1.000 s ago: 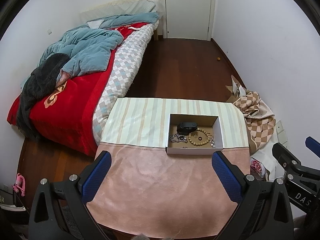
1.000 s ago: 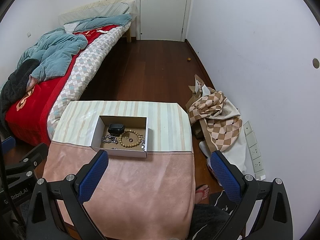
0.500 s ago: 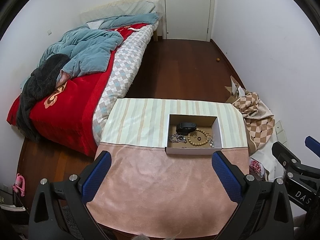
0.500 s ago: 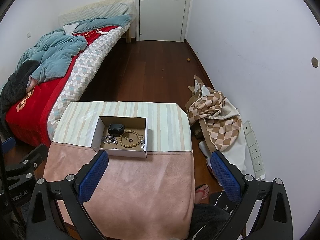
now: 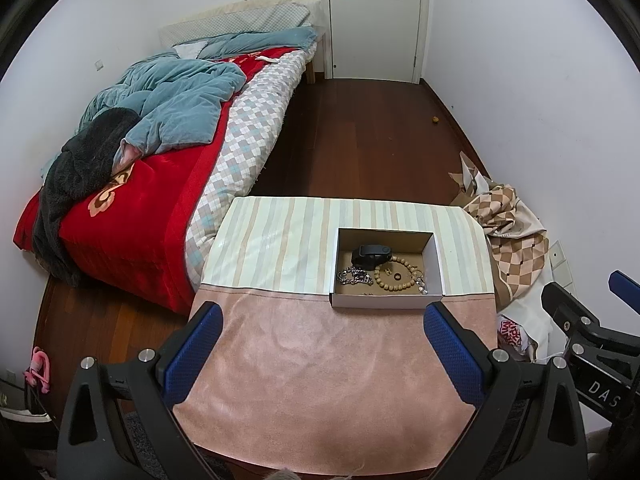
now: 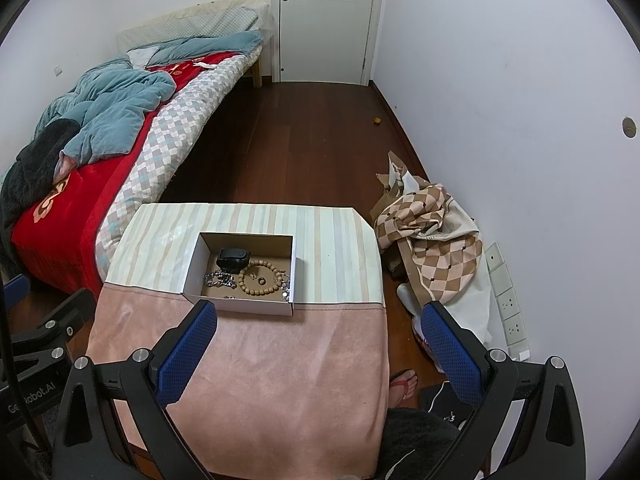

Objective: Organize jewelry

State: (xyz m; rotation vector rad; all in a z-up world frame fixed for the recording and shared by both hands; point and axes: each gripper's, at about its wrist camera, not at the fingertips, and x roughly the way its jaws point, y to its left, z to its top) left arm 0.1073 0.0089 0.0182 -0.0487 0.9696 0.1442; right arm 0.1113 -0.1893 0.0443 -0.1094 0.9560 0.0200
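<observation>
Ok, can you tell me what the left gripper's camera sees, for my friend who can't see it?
The open left gripper hovers above a table covered in pink and striped cloth, holding nothing. An open cardboard box on it contains a wooden bead bracelet, a silver chain and a black watch-like item. A messy bed stands behind.

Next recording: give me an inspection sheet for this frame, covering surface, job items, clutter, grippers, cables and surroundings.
Surface: table under a pink and striped cloth.
Job's things: open white cardboard box holding a wooden bead bracelet, a silver chain, a black clip-like object and a small ring.
Clutter: nothing seen on the cloth outside the box.
Grippers: left hand-held gripper open, holding nothing; right hand-held gripper open, holding nothing.
Cables: thin black cable at the left edge of the right view.
Surroundings: unmade bed with red cover, white door, checked fabric heap.
</observation>
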